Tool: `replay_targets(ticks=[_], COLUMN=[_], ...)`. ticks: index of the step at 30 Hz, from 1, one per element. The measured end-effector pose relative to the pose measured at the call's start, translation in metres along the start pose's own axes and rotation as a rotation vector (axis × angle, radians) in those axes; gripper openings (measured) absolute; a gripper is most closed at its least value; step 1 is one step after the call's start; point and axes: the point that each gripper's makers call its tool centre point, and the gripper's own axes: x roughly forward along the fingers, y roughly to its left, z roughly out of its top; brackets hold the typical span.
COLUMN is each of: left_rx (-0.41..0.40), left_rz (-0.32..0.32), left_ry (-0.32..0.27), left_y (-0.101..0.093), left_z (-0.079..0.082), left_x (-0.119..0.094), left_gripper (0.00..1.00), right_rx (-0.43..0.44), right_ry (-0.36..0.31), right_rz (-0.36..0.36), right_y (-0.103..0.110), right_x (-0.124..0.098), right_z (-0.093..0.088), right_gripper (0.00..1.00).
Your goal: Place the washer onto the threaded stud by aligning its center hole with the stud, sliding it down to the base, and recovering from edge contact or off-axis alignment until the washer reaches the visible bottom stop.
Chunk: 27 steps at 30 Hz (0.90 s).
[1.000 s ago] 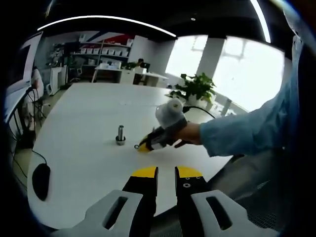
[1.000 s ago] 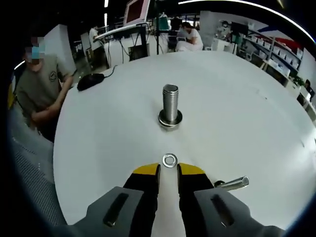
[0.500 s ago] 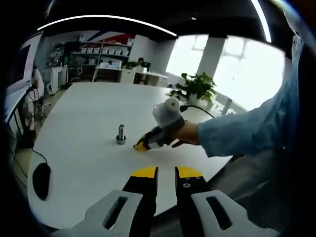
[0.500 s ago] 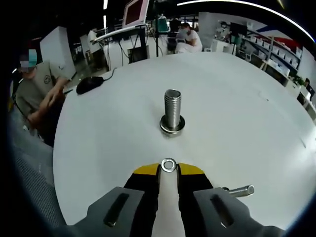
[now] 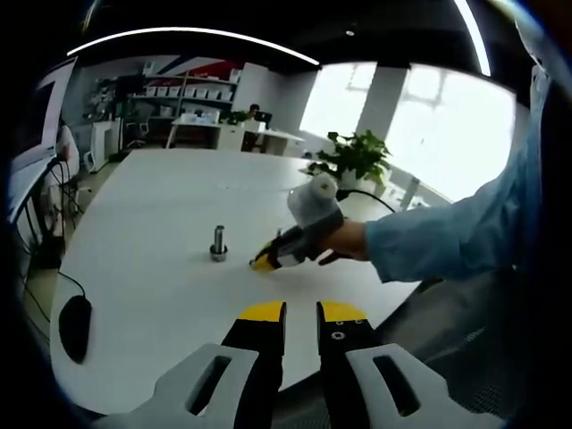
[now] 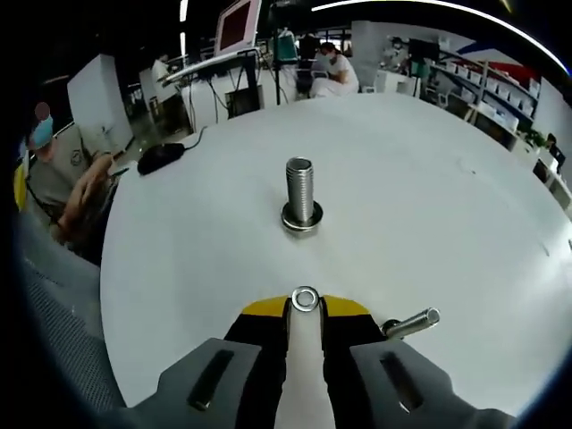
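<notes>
Small silver steel washer (image 6: 306, 299): clamped between the yellow tips of the right gripper (image 6: 306, 308), held above the near edge of the round white worktop (image 6: 465, 241). Upright silver threaded stud (image 6: 300, 189) on a flanged base: mid-worktop, apart from the washer. Loose silver bolt (image 6: 411, 323): lying near the right gripper. Left gripper (image 5: 301, 312): tips slightly apart, holding nothing, at the worktop's near edge. Black computer mouse (image 5: 74, 326): at the worktop's left edge

I'm in an open-plan office. I see a white table (image 5: 152, 206), shelves (image 5: 165, 98), a plant (image 5: 357, 161), a monitor (image 6: 237, 22) and seated people.
</notes>
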Motion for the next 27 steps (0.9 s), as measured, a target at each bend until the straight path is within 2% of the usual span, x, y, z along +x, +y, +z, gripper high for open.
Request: replay_targets(ticks=[20, 27], left_rx=[0.01, 0.013], left_rz=[-0.011, -0.013], left_ry=[-0.005, -0.004], left_y=[-0.002, -0.002], left_z=[0.001, 0.001], left_x=[0.0, 0.001], left_gripper=[0.11, 0.11], right_rx=[0.022, 0.037], right_ry=[-0.088, -0.106], right_rz=[-0.084, -0.127], right_y=[-0.028, -0.041], right_x=[-0.046, -0.057], right_z=[0.025, 0.024], right_gripper=[0.15, 0.15])
